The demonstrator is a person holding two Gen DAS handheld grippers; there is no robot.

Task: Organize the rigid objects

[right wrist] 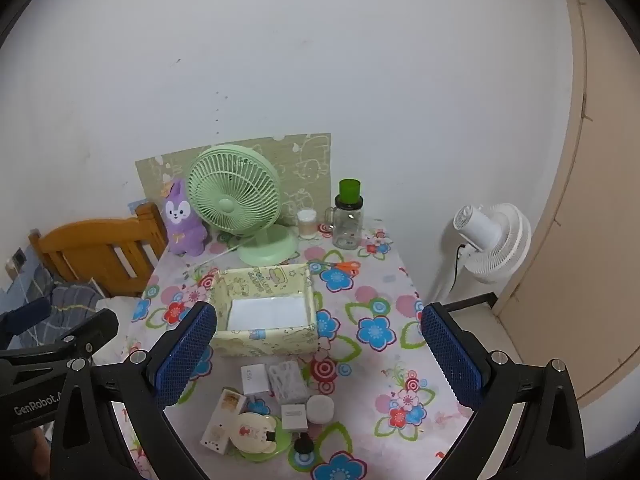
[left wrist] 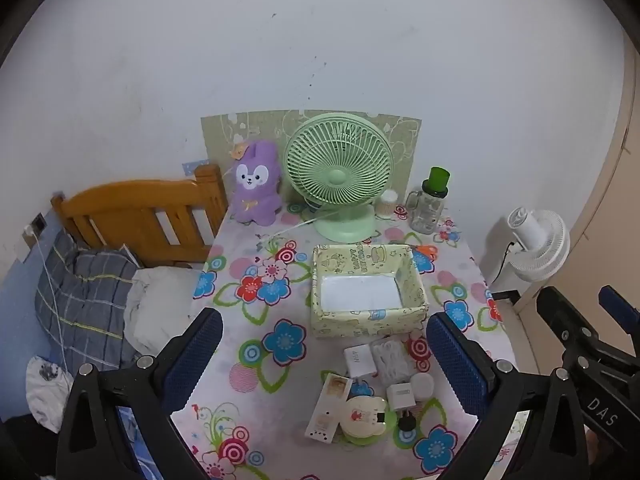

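Your left claw [left wrist: 324, 354] and right claw [right wrist: 318, 346] both hang spread wide with nothing between the pads, above the table [left wrist: 248, 364]. Just below them the small items [left wrist: 372, 392] lie clustered, none yet sorted. Beyond sits the yellow box [left wrist: 368, 292], its inside bare. By my reading, everything is left to do.

I see a plain white wall [left wrist: 320, 40] behind the bench [left wrist: 248, 360], which wears a flowered cloth. A wooden bed frame [left wrist: 140, 216] stands at its left, a white standing fan [right wrist: 492, 240] and beige door [right wrist: 600, 160] at its right.
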